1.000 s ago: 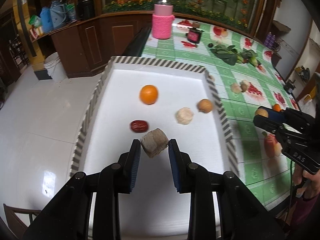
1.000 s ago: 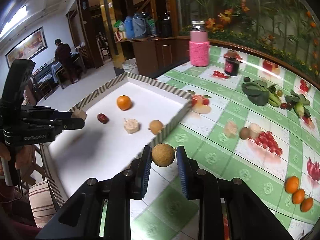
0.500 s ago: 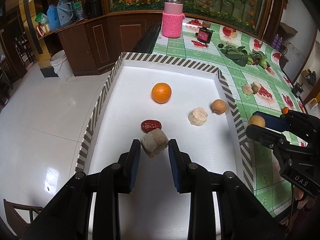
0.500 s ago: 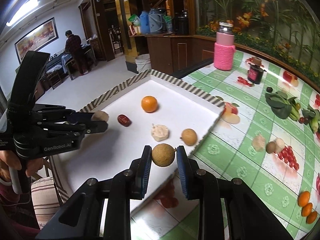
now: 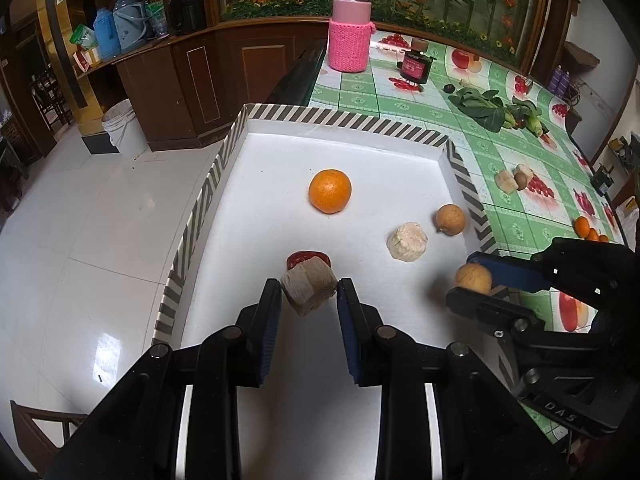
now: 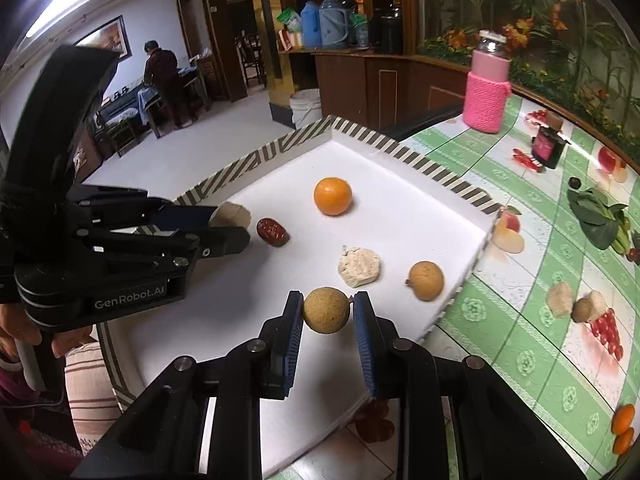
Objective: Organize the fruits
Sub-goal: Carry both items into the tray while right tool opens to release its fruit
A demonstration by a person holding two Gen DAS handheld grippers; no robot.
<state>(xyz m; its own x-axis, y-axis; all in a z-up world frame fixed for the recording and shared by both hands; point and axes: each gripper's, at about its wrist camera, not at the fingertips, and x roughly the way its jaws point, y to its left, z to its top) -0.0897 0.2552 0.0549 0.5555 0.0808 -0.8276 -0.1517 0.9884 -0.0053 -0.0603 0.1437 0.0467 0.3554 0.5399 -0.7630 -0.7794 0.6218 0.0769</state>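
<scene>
Both tongs level over tray [image 5: 224,152]: left tongs [image 5: 308,296] gripping beige chunk [image 5: 308,286], right tongs [image 6: 326,312] gripping longan [image 6: 326,310].

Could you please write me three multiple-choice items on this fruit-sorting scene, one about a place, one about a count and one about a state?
1. Where does the red date lie?
A. in the white tray
B. on the green tablecloth
C. beside the pink jar

2. How many items rest loose on the tray floor?
A. two
B. four
C. six

3. What is the right gripper doing?
A. hanging open and empty
B. shut on the round brown fruit
C. shut on the orange

Answers:
1 A, the date sits on the white floor inside the striped rim.
2 B, orange, date, pale chunk and second brown fruit.
3 B, its jaws press both sides of the fruit.
</scene>
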